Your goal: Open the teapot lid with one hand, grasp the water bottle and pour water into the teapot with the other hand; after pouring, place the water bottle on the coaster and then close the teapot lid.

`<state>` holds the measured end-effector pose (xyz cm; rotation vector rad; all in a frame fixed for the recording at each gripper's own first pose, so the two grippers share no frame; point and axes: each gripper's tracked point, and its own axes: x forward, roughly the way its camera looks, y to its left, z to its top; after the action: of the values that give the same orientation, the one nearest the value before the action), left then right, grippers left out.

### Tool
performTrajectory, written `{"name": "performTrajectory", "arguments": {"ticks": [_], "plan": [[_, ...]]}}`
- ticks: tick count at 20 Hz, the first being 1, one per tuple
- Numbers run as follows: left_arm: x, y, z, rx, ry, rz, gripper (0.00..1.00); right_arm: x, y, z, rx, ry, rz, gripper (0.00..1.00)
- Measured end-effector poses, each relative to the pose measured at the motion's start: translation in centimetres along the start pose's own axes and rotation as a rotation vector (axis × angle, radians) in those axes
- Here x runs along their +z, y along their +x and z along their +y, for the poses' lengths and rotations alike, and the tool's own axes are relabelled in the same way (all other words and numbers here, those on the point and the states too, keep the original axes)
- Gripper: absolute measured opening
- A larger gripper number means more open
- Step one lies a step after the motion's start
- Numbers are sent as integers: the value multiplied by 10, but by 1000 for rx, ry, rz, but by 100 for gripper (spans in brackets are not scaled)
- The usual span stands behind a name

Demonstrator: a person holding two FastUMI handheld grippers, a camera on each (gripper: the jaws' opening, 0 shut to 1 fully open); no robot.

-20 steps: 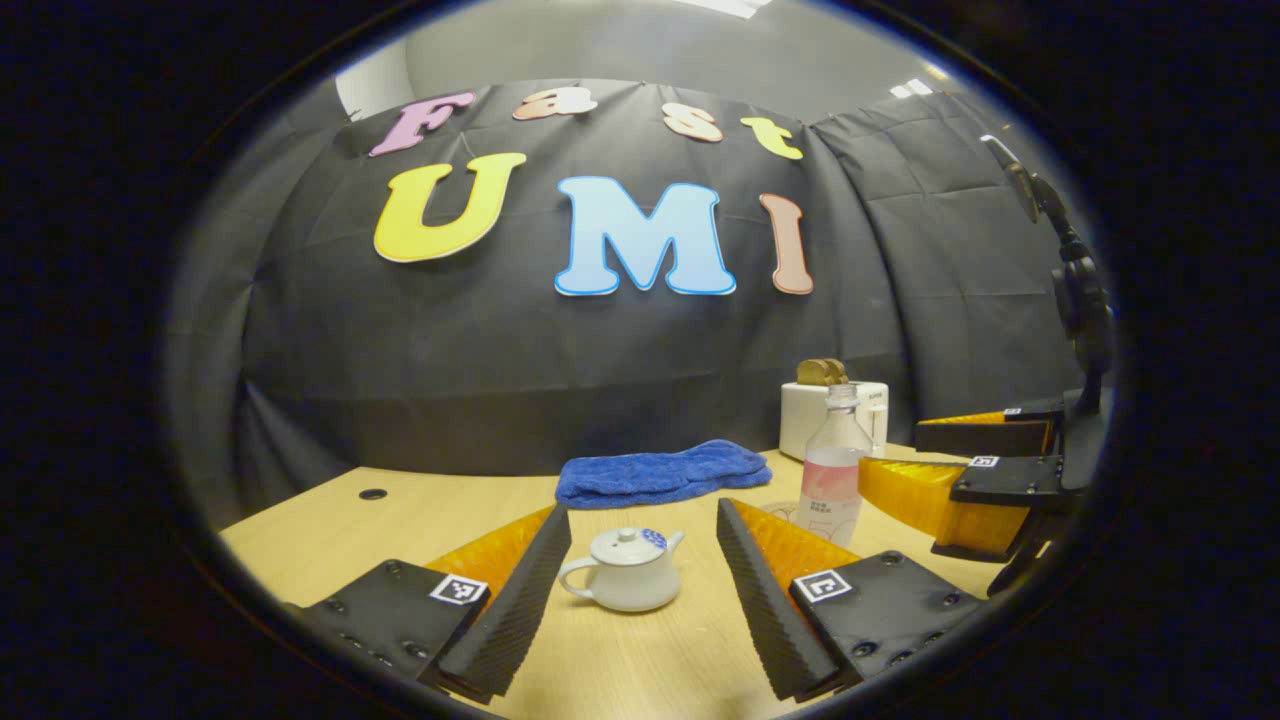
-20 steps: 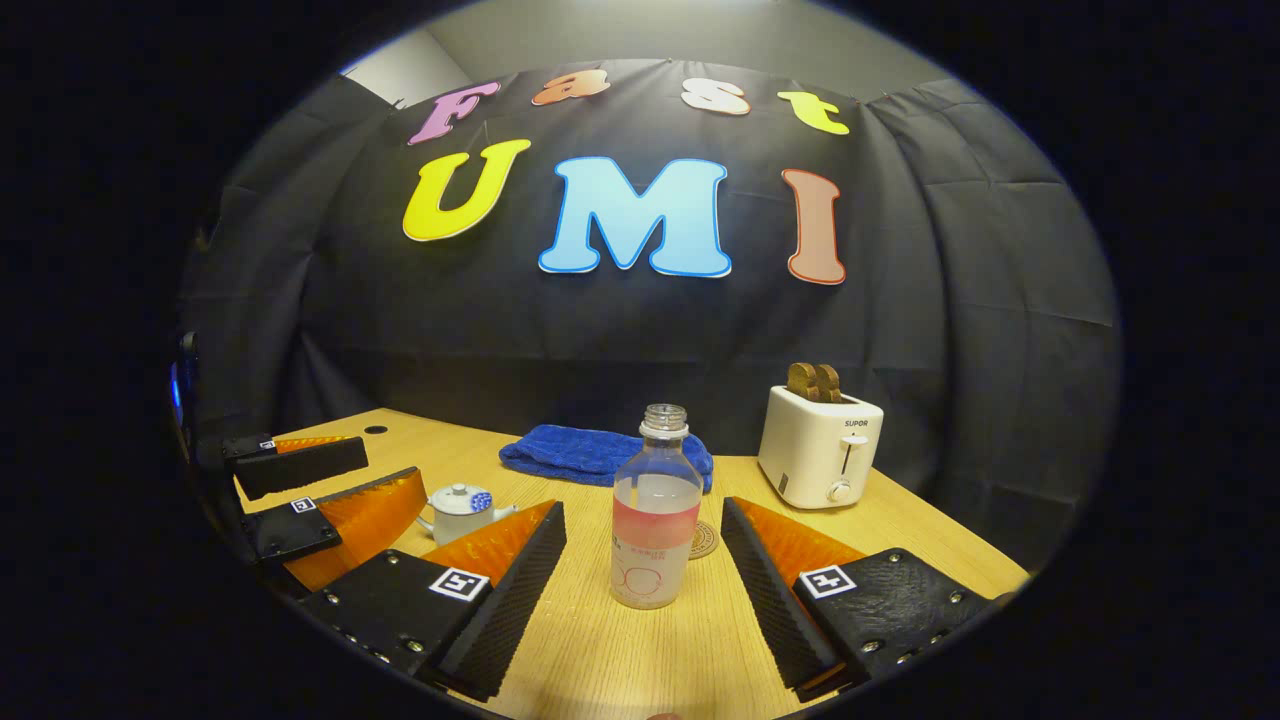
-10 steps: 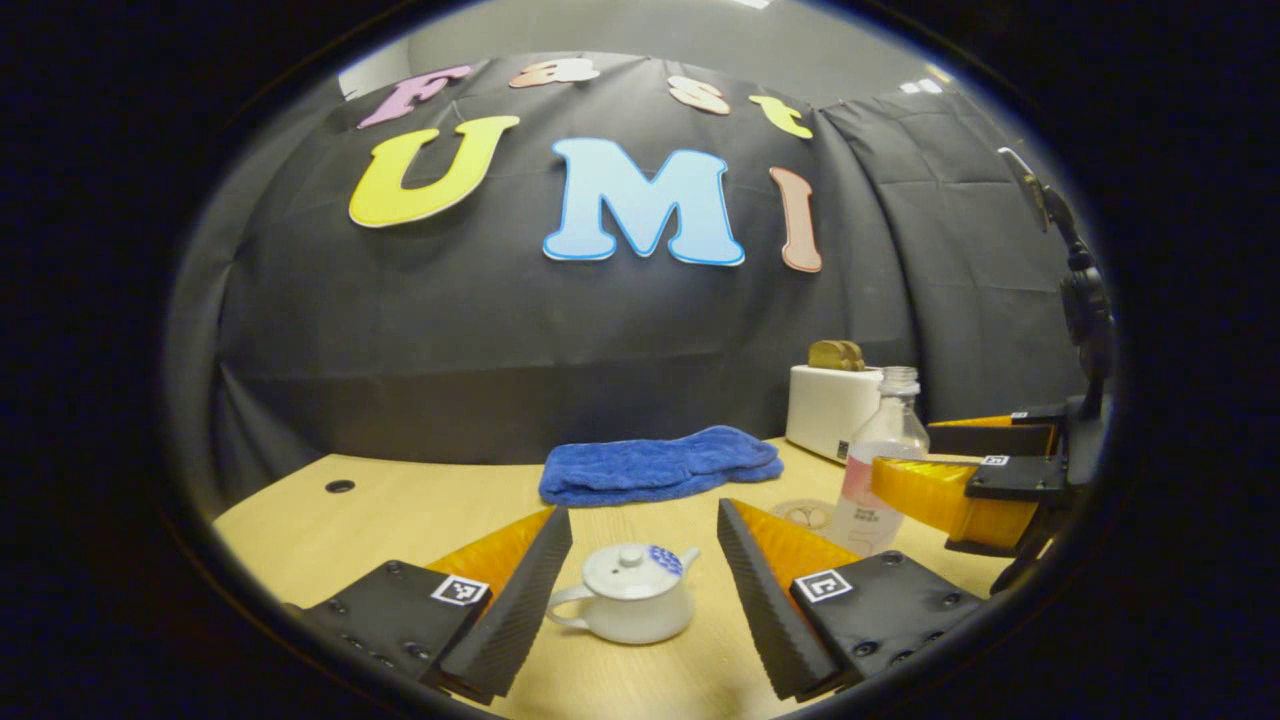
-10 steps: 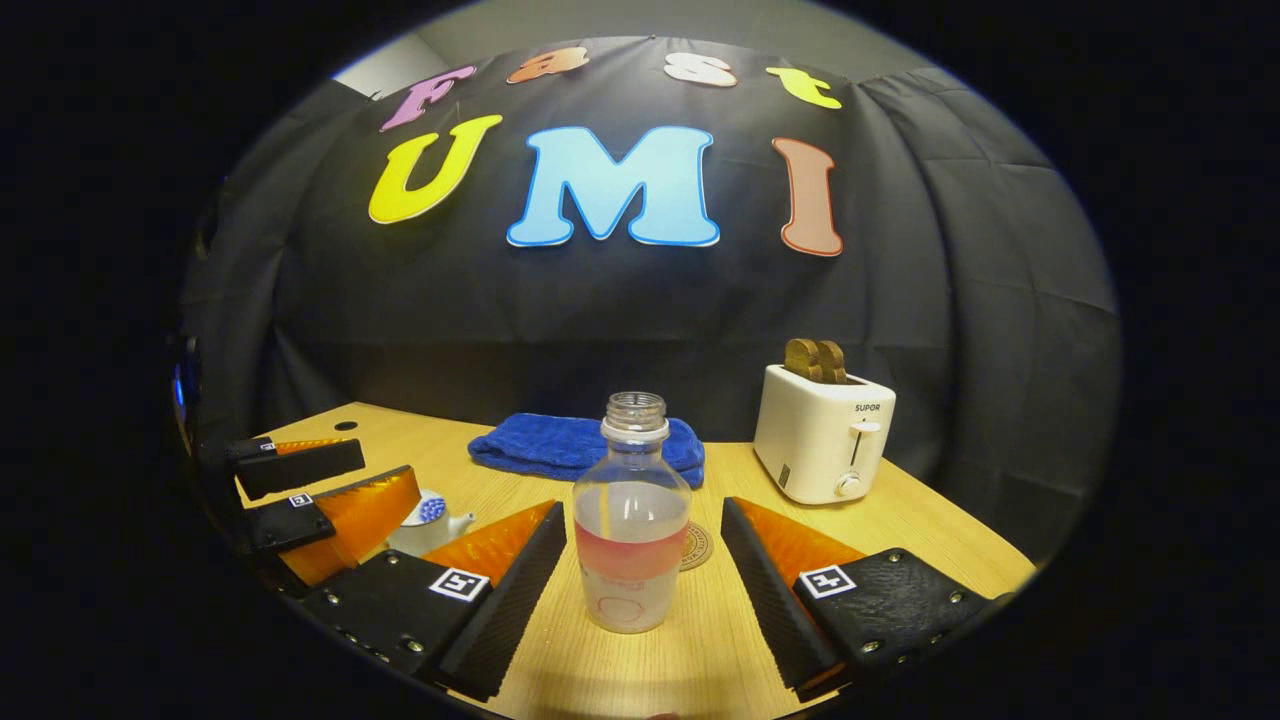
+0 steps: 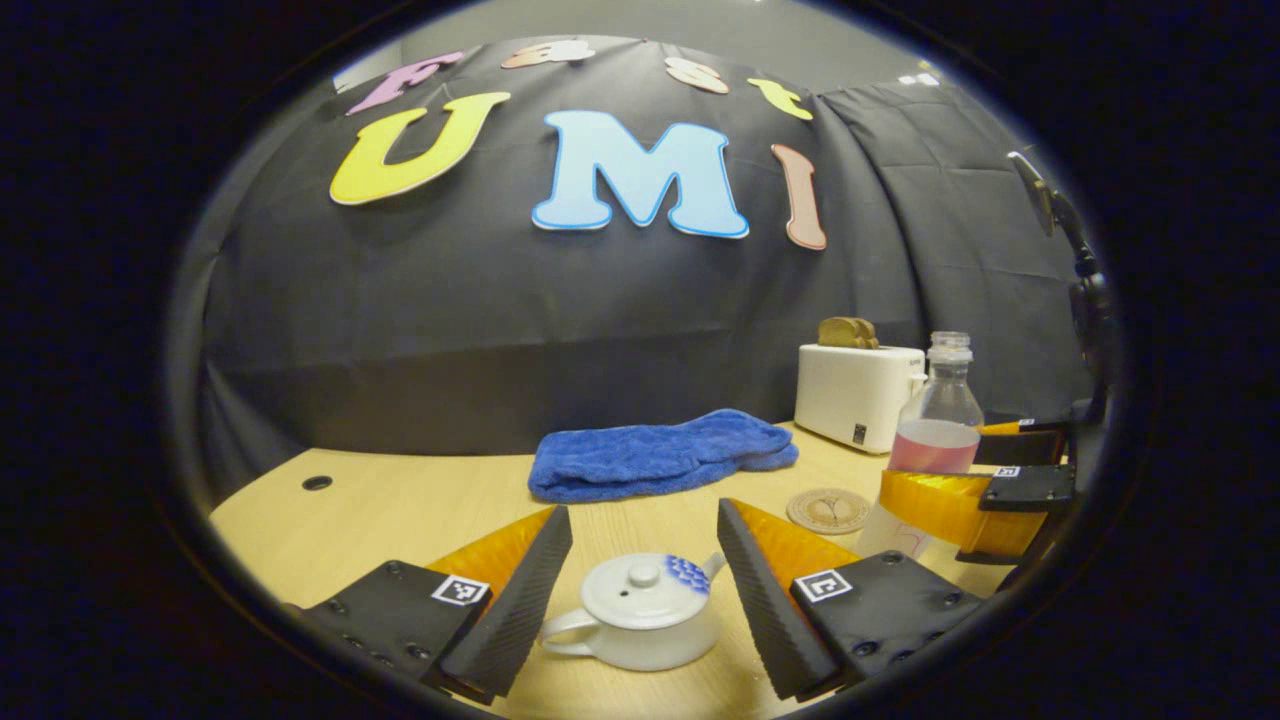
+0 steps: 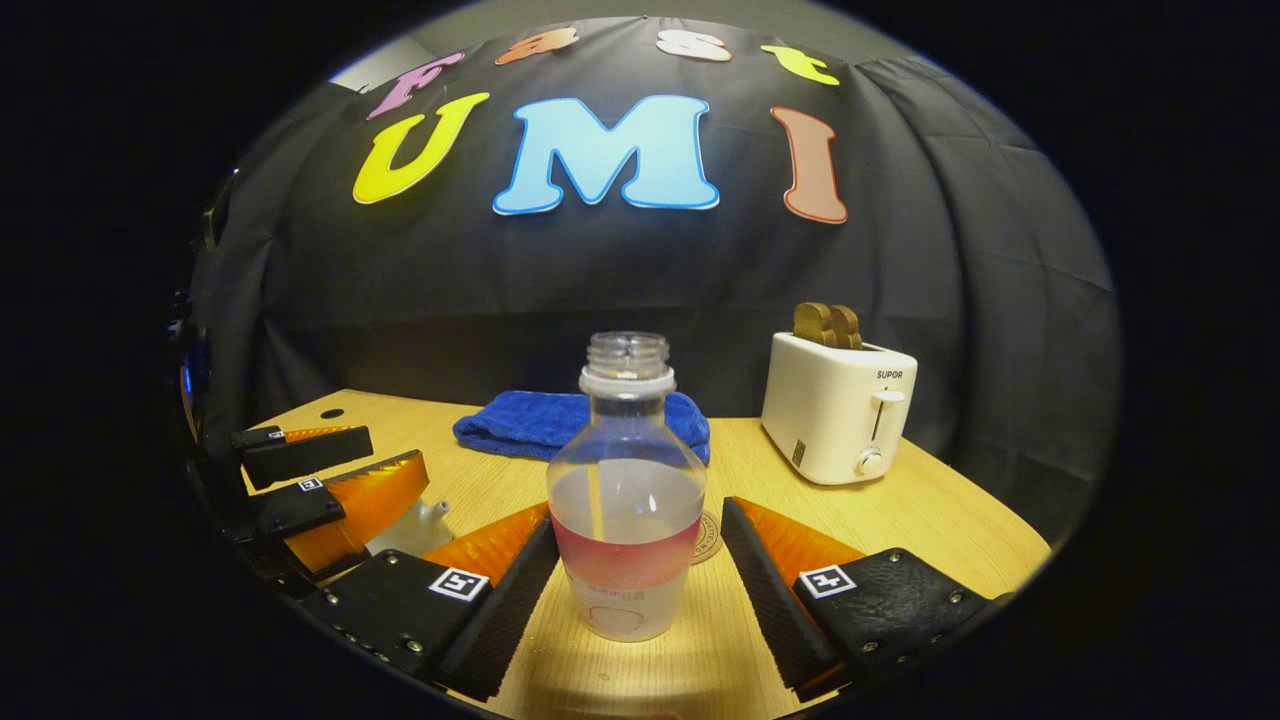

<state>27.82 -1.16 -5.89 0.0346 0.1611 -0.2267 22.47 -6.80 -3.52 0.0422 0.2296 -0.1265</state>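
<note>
Teapot point(image 5: 640, 612), lid on, stands on the table point(image 5: 400, 510) between the spread fingers of the left gripper point(image 5: 642, 590). Right gripper view: uncapped water bottle point(image 6: 627, 490) between the right gripper's point(image 6: 640, 590) parted fingers, coaster point(image 6: 706, 536) partly hidden behind it; left gripper view shows the coaster whole.

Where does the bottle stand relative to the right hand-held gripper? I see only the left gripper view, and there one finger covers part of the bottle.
Observer: In the right gripper view the bottle stands upright between the fingers of the right hand-held gripper, which is open; a gap shows beside its right finger.
Operator: How much water is inside?
Observer: Roughly half. The waterline sits a little above the pink band, and the upper part is clear.
</note>
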Motion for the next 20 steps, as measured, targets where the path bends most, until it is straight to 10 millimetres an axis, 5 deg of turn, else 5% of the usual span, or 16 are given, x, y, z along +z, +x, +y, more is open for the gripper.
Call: {"name": "performTrajectory", "arguments": {"ticks": [3,6,10,12,13,20], "plan": [[-4,-2,-4,-18,-15,13,96,-6,-1,0,-7,-24,13,97],[-6,-3,-2,-11,-16,20,80,-11,1,1,-8,-34,23,97],[-11,-6,1,10,1,37,80,-16,3,0,0,-20,39,98],[-10,-6,1,5,-3,36,48,-21,4,0,4,-9,56,97],[-12,-5,1,5,-2,35,55,-23,6,1,8,-3,63,97],[-10,-6,3,25,57,38,48,-33,10,3,19,15,92,92]]}}
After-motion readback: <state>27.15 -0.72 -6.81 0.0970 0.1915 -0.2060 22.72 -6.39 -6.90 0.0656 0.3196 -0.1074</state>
